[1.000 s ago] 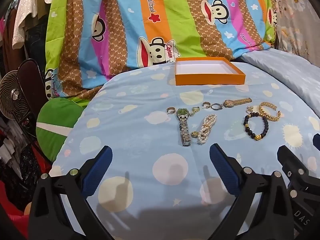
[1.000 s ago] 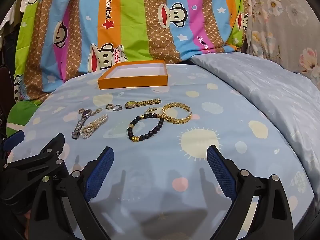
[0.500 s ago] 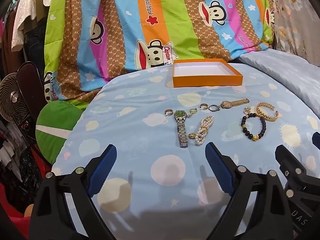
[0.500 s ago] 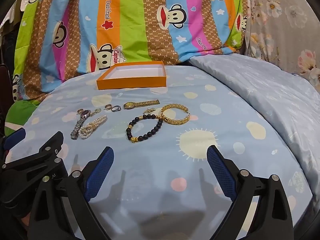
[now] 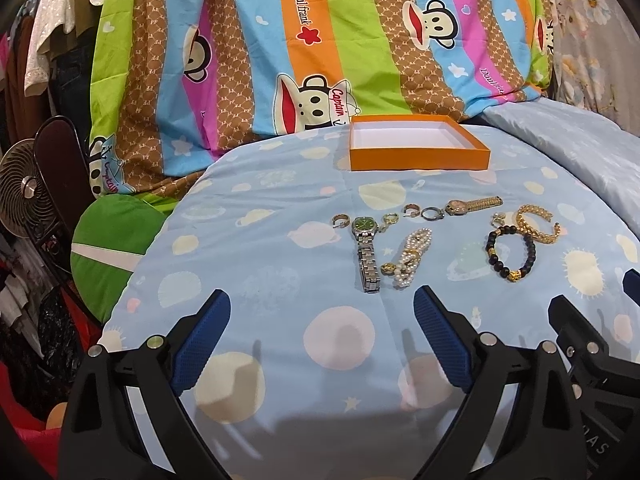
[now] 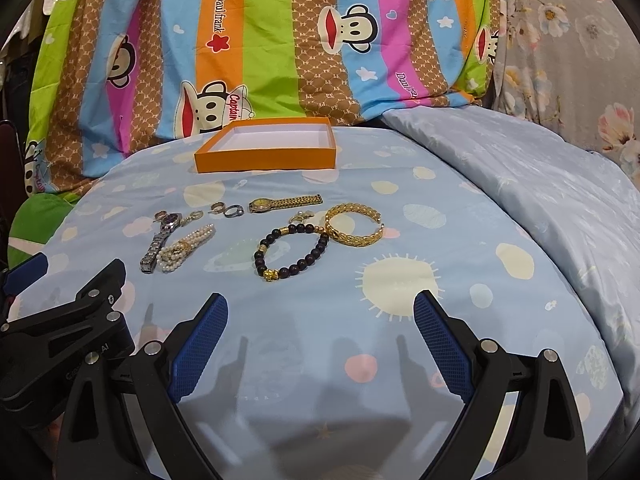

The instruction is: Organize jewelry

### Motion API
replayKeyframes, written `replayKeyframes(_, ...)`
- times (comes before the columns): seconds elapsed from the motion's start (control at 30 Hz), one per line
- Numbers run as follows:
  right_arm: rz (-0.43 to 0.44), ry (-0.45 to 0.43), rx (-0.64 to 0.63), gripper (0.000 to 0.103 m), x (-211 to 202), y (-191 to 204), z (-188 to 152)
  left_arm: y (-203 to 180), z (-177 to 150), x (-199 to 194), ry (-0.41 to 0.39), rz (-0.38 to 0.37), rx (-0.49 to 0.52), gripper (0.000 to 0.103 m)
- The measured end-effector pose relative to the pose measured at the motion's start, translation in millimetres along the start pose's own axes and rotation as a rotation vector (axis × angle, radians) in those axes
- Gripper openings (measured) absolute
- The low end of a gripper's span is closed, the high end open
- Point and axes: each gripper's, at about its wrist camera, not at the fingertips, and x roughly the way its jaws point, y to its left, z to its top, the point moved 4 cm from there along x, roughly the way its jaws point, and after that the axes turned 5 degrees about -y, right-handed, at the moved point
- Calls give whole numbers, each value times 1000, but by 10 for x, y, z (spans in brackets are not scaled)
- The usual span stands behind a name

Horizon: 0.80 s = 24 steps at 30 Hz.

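Note:
Jewelry lies in a loose row on the light blue bedsheet: a silver watch [image 5: 366, 254] with a green face, a pearl bracelet [image 5: 410, 262], a dark bead bracelet [image 6: 292, 252], a gold cuff [image 6: 354, 226], a gold watch [image 6: 285, 203] and several small rings [image 5: 424, 213]. Behind them sits an empty orange box [image 5: 416, 148] with a white inside. My left gripper [image 5: 322, 334] is open, just short of the silver watch and pearls. My right gripper [image 6: 320, 338] is open, short of the bead bracelet. Neither holds anything.
A striped cartoon-monkey cover [image 5: 320, 40] rises behind the box. A folded pale blue quilt [image 6: 540, 184] lies to the right. Off the bed's left edge are a green cushion [image 5: 108, 248], a small fan [image 5: 24, 196] and hanging clothes [image 5: 48, 40].
The left gripper has drifted slightly left and back, so the jewelry sits a little farther right and higher in its view. The right gripper has barely moved. Both stay open.

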Motion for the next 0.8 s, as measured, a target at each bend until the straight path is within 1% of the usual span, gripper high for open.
replayKeyframes(0.8,0,3,2,92,6,-9,-4,-59,-23,18,4,-6,2,90)
